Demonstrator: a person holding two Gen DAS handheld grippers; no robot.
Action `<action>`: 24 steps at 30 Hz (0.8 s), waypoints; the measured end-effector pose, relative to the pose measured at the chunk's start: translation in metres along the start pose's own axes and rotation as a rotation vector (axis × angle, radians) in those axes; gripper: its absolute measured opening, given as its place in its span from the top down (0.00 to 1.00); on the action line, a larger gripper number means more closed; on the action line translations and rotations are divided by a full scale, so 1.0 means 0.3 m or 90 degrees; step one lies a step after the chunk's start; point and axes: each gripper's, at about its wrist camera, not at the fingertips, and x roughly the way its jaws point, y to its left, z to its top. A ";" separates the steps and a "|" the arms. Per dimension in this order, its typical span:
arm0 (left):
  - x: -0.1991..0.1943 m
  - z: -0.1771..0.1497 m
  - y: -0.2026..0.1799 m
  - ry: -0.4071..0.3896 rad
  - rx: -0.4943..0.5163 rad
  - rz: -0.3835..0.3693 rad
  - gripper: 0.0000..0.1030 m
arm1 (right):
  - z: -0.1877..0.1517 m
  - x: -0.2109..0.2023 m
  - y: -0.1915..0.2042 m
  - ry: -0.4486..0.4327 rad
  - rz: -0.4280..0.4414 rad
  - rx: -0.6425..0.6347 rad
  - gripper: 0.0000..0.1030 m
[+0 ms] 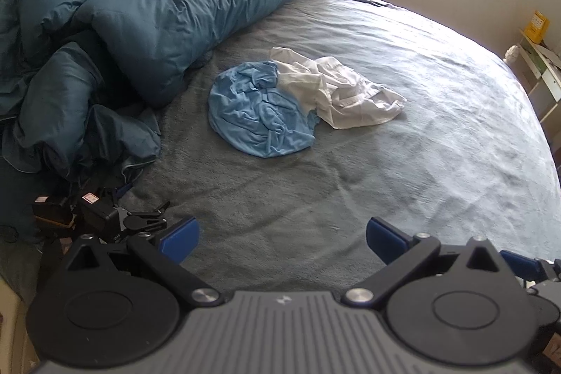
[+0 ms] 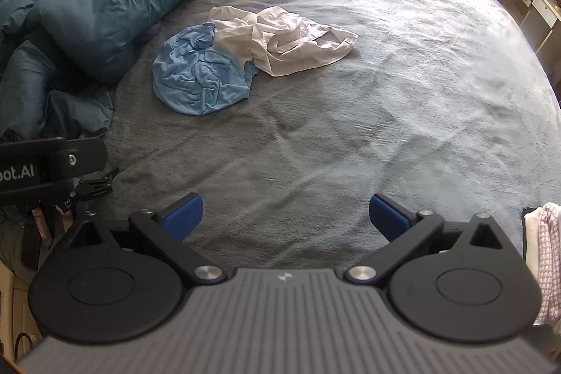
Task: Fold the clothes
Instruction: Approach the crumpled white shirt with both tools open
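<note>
You hold the left gripper (image 1: 282, 239) and right gripper (image 2: 285, 214) spread wide and empty, back from the work. The blue garment (image 1: 257, 114) and white garment (image 1: 345, 92) lie crumpled mid-bed (image 1: 438, 128), touching, unfolded.

Landmark: crumpled shirt (image 1: 261, 114) lying mid-bed (image 1: 438, 135).
Right of it: second garment (image 1: 345, 93), touching, perhaps overlapping its edge.
Left and behind: heaped duvet (image 1: 122, 23).
Before it: both grippers, left gripper (image 1: 282, 239) and right gripper (image 2: 285, 214), well apart from it.
</note>
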 end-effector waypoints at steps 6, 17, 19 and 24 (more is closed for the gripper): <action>-0.007 0.006 0.011 -0.003 -0.019 -0.029 0.01 | 0.025 0.014 0.055 -0.003 -0.030 -0.018 0.01; 0.041 0.032 -0.011 0.015 -0.012 -0.011 0.01 | 0.020 0.025 0.037 -0.003 -0.052 -0.011 0.01; 0.047 0.034 -0.015 0.017 -0.005 -0.010 0.01 | 0.023 0.027 0.030 -0.002 -0.055 -0.006 0.01; 0.058 0.043 -0.025 0.024 0.002 -0.011 0.01 | 0.021 0.033 0.022 -0.001 -0.061 0.001 0.01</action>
